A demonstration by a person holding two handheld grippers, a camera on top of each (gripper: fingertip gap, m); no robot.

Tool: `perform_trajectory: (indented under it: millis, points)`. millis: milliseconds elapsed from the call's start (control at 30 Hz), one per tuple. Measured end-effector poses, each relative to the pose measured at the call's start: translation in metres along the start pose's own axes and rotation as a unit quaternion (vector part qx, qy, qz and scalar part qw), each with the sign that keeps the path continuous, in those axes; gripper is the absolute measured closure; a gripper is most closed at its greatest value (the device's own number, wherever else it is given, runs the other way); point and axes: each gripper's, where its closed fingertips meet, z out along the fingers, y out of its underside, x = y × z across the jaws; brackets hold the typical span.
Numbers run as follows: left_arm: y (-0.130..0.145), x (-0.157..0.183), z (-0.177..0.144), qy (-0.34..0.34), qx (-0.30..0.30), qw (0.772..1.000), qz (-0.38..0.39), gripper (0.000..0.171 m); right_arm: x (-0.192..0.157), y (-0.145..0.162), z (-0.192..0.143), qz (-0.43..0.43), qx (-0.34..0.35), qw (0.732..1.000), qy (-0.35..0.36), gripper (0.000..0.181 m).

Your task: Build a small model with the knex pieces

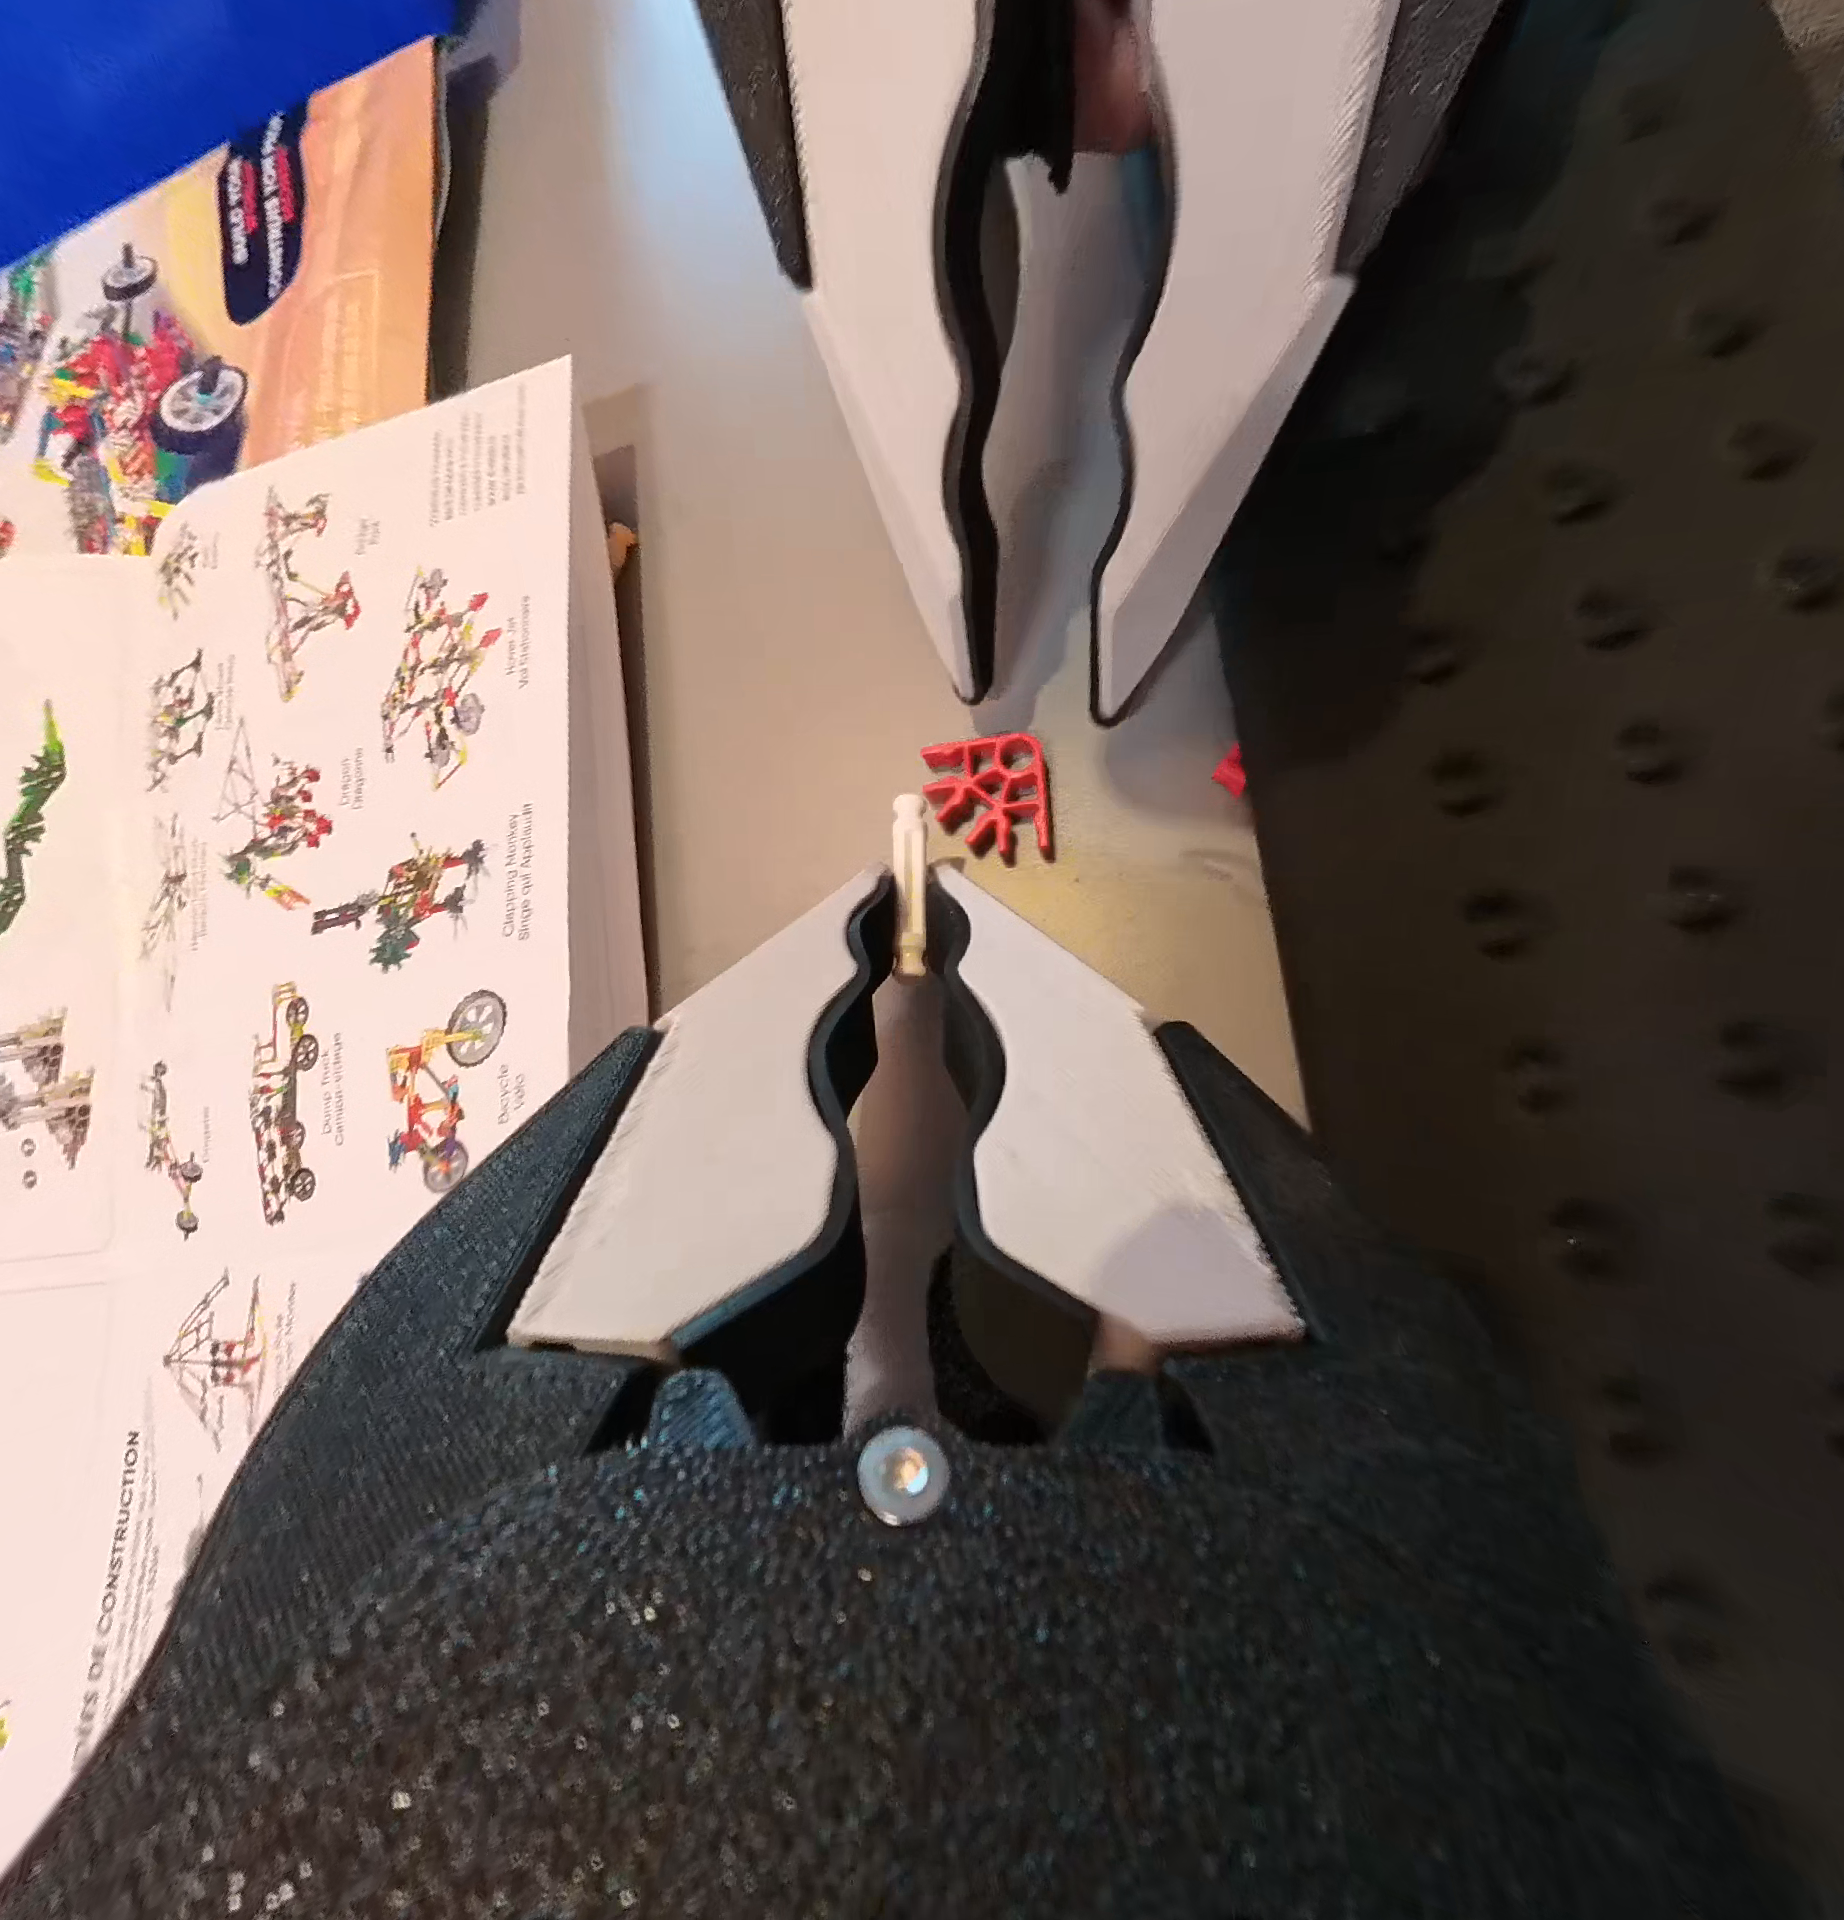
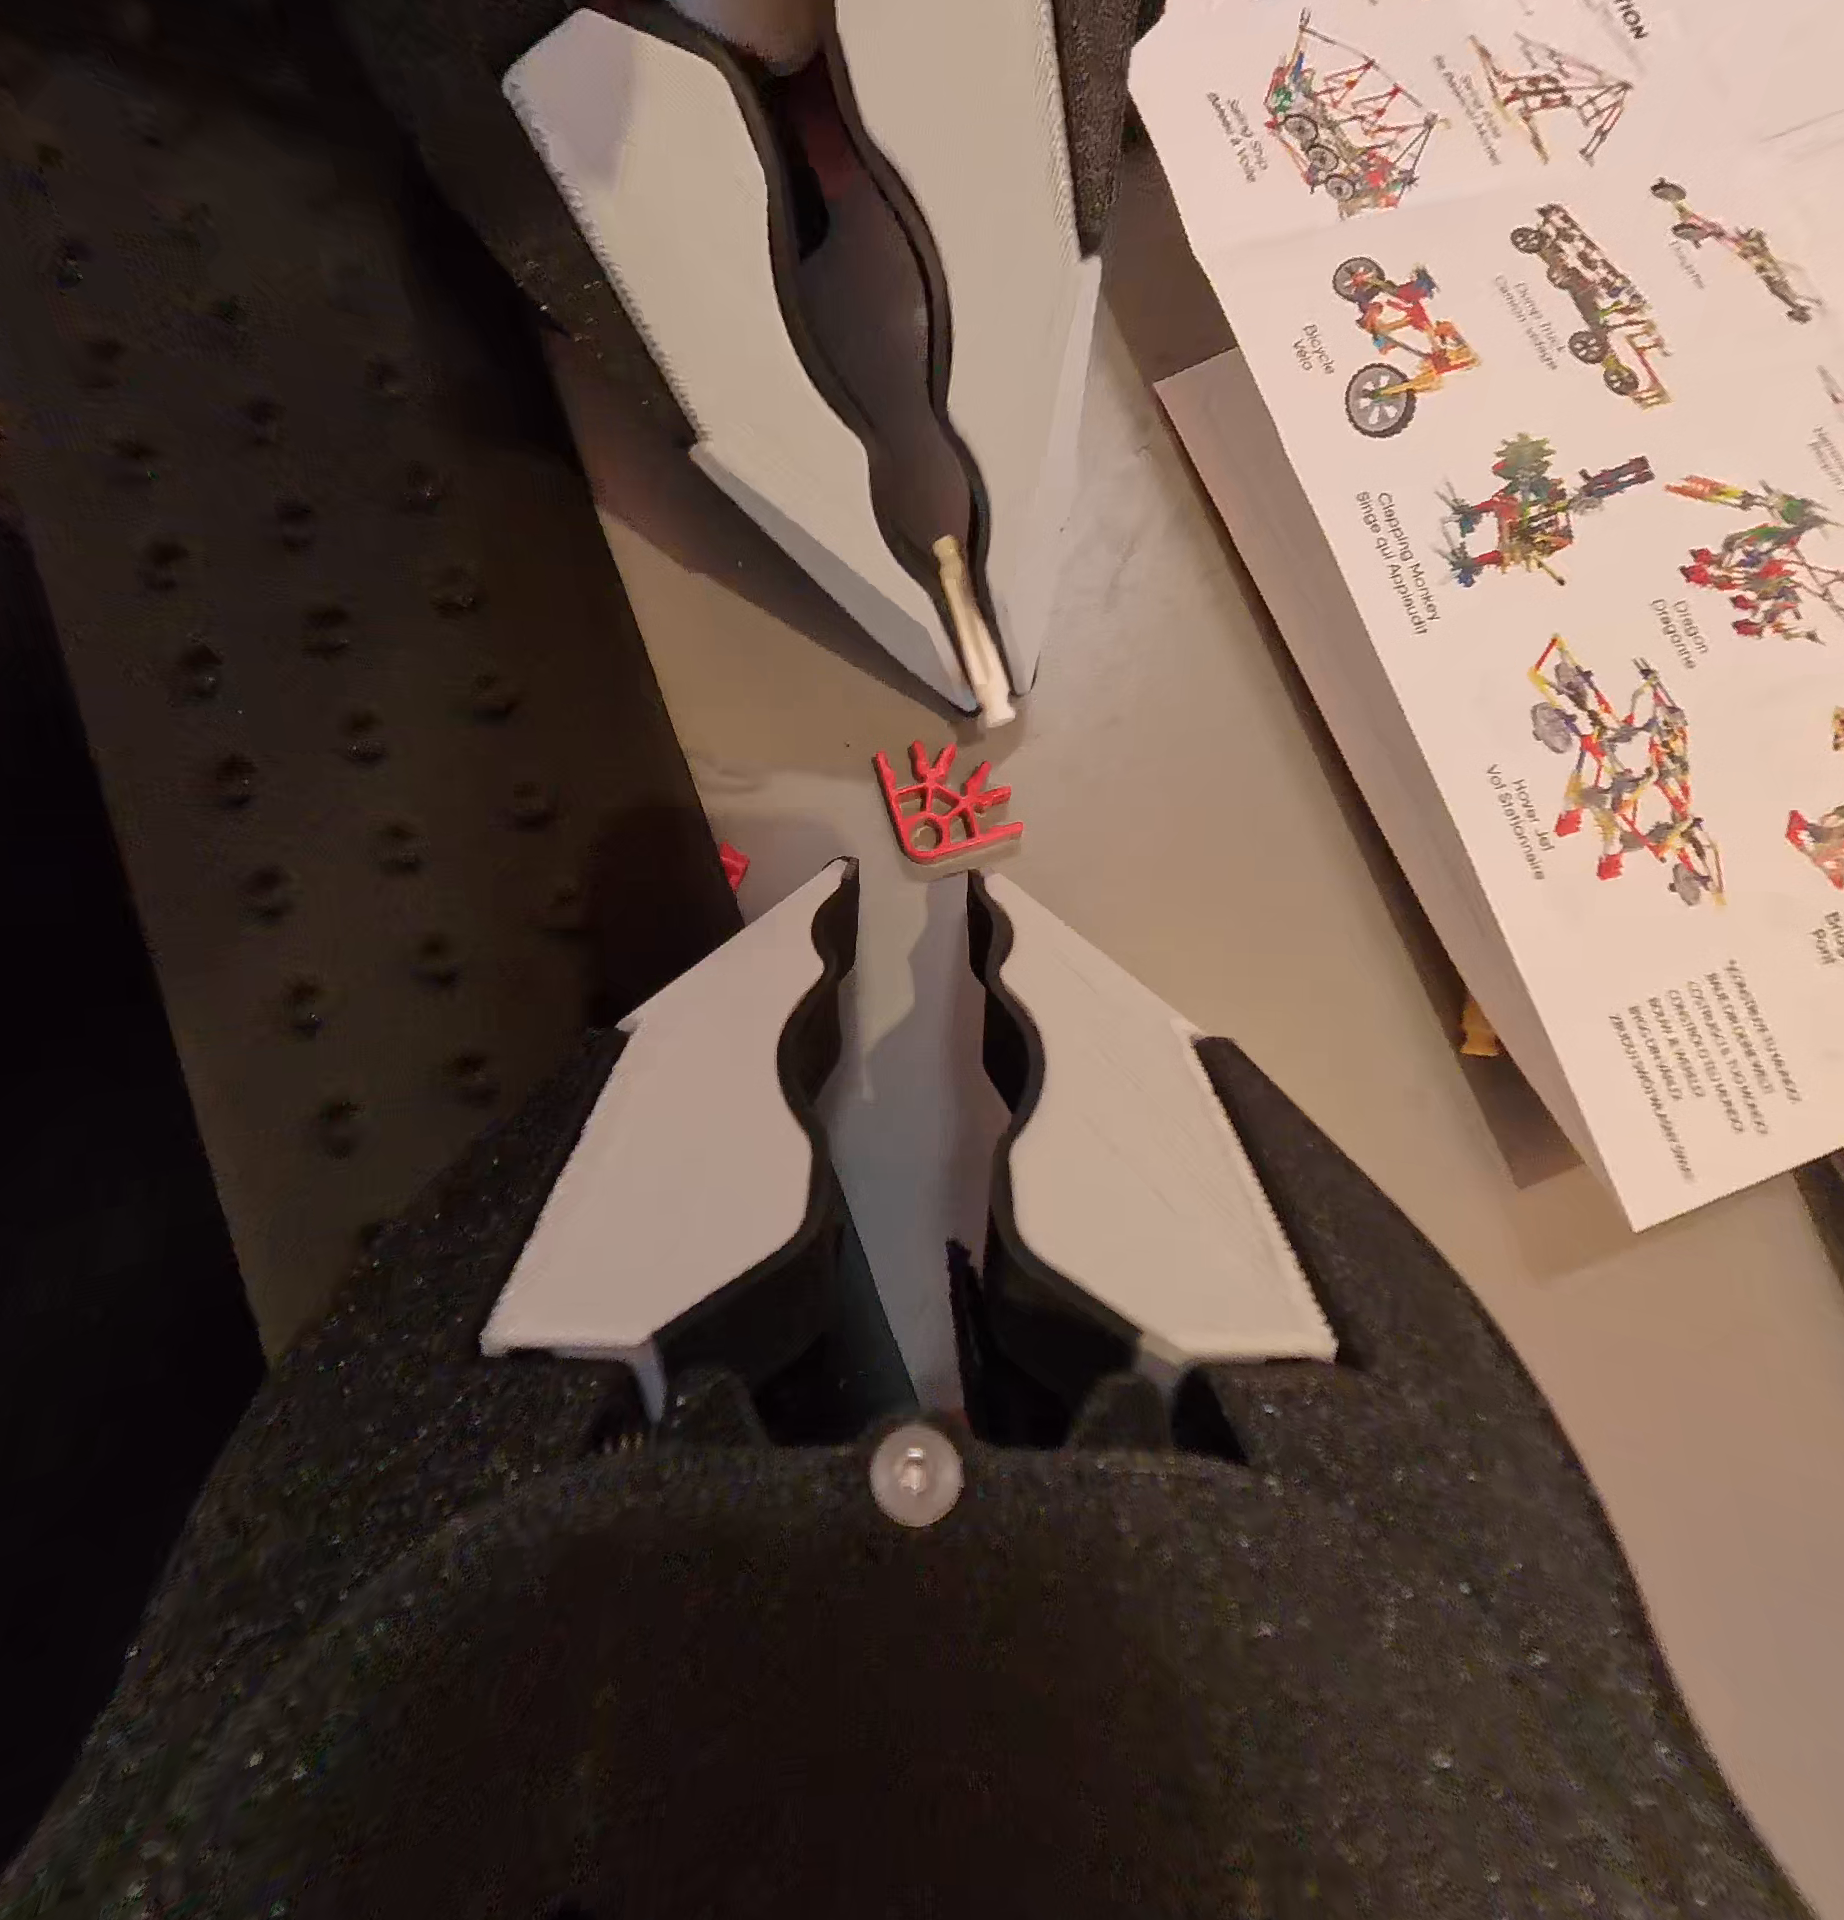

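Note:
My left gripper (image 1: 910, 881) is shut on a short white rod (image 1: 910, 888), whose tip sticks out past the fingertips. A red fan-shaped connector (image 1: 991, 795) lies flat on the beige table just beyond and right of the rod tip. My right gripper (image 1: 1037, 707) comes in from the opposite side, open, its tips just short of the connector. In the right wrist view my right gripper (image 2: 910, 878) is open and empty with the red connector (image 2: 944, 810) right in front of its tips. Beyond it, the left gripper (image 2: 991, 701) holds the white rod (image 2: 975, 639).
An open instruction booklet (image 1: 274, 831) with pictures of models lies on the left, also in the right wrist view (image 2: 1624, 520). A colourful box (image 1: 222, 343) lies behind it. A dark perforated surface (image 1: 1572, 935) borders the table. Another small red piece (image 1: 1230, 771) peeks out at its edge. Left and right tips are no more than a few centimetres apart.

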Motion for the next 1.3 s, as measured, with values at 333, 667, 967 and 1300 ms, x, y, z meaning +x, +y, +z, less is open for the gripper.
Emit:
perform_trajectory:
  millis: [333,667,967,1300]
  points:
    - [-0.016,0.025,0.008,0.034,-0.002,0.999,0.035,0.17,0.017,0.004,-0.003,-0.002,-0.003,0.999,0.032,0.161]
    - [-0.007,0.004,0.009,0.032,-0.028,0.996,0.074,0.171,0.015,-0.01,-0.013,-0.016,0.03,0.999,0.04,0.164]
    - [-0.012,0.001,0.016,0.043,-0.044,0.985,0.158,0.17,0.014,-0.01,-0.006,-0.015,0.04,0.998,0.042,0.171]
    - [-0.015,-0.002,0.017,0.032,-0.039,0.983,0.175,0.17,0.017,-0.012,-0.004,-0.021,0.043,0.998,0.045,0.178]
